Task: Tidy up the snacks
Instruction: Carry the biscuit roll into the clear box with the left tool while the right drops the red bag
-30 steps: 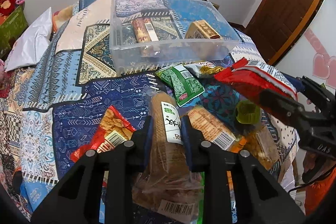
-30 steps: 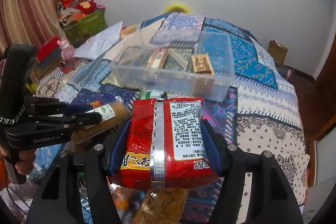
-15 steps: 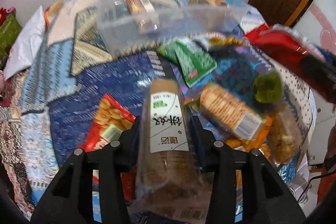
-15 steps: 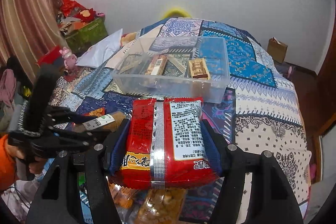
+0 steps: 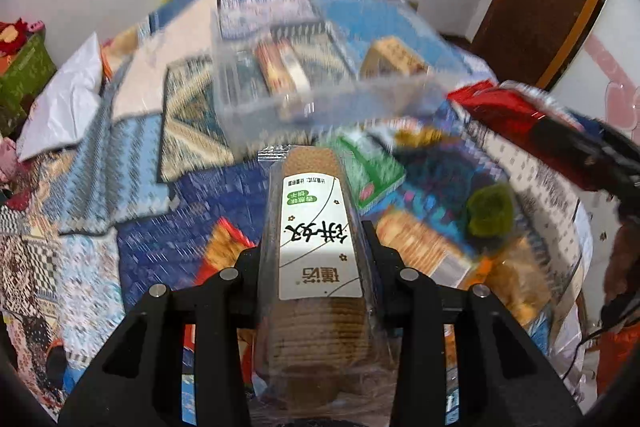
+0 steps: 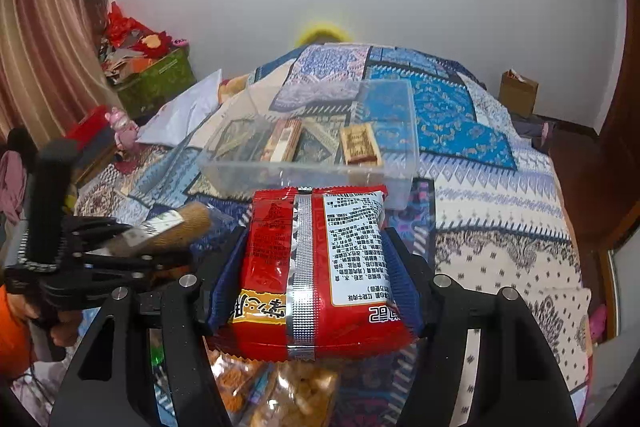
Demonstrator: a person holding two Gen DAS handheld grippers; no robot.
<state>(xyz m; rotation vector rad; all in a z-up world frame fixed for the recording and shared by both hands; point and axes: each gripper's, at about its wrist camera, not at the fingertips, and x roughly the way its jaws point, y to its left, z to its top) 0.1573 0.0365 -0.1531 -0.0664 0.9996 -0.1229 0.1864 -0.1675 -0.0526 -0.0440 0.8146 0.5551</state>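
The left gripper, whose jaws have just been closing, clamps a clear-wrapped brown biscuit roll with a white label, which may slip from its slick wrapper. To its right, the right gripper is clamped on a red foil snack packet. Both snacks hang just near of the clear plastic bin, farther along the patchwork bedspread.

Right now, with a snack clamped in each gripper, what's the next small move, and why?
Probably carry the biscuit roll in the left gripper forward over the clear bin before opening. Its jaws have just been closing on the roll, the bin sits just ahead with room inside, and the right gripper already holds the red packet.
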